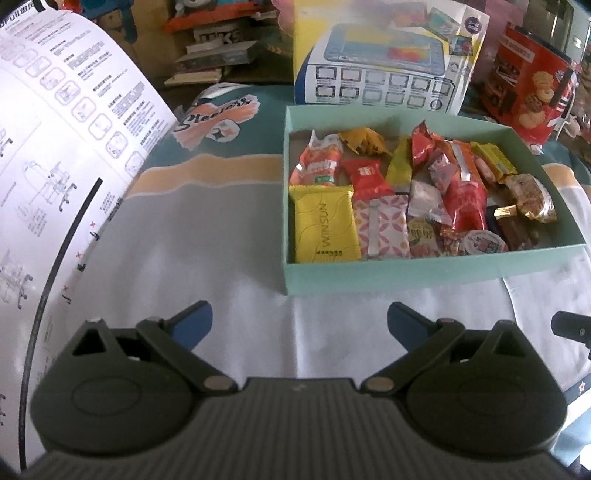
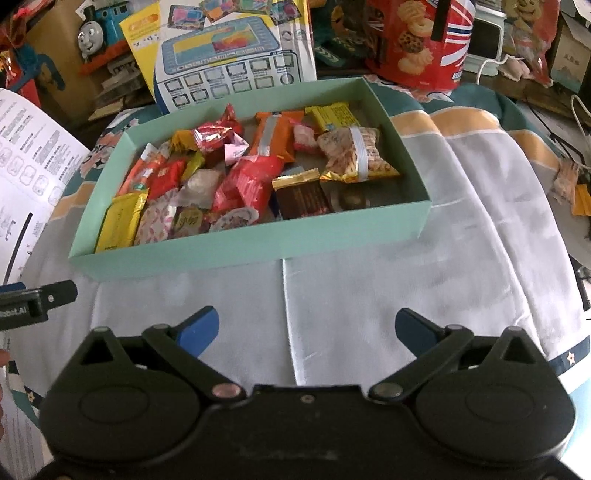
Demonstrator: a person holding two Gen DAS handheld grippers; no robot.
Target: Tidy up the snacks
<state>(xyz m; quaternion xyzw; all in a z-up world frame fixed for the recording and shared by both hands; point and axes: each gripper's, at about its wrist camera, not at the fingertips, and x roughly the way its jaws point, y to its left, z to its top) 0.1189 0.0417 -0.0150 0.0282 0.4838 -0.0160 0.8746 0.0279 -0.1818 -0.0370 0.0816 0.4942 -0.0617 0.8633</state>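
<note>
Crinkly foil and plastic snacks (image 1: pixel 413 199) filled the mint cardboard box (image 1: pixel 424 273), which sat on smooth white cloth (image 2: pixel 369 295). Left gripper (image 1: pixel 300 319) and right gripper (image 2: pixel 306 325) both hovered near, jaws wide apart, empty, box just beyond them.

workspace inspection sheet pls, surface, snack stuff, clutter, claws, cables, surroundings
surface: pale cloth with teal and orange bands.
job's things: mint box full of wrapped snacks; yellow packet at its near left corner; stray snack on the cloth at far right.
clutter: printed sheet on the left.
claws: left claw and right claw open, empty.
cables: white cable at right.
surroundings: toy box, biscuit tin, toy train.
</note>
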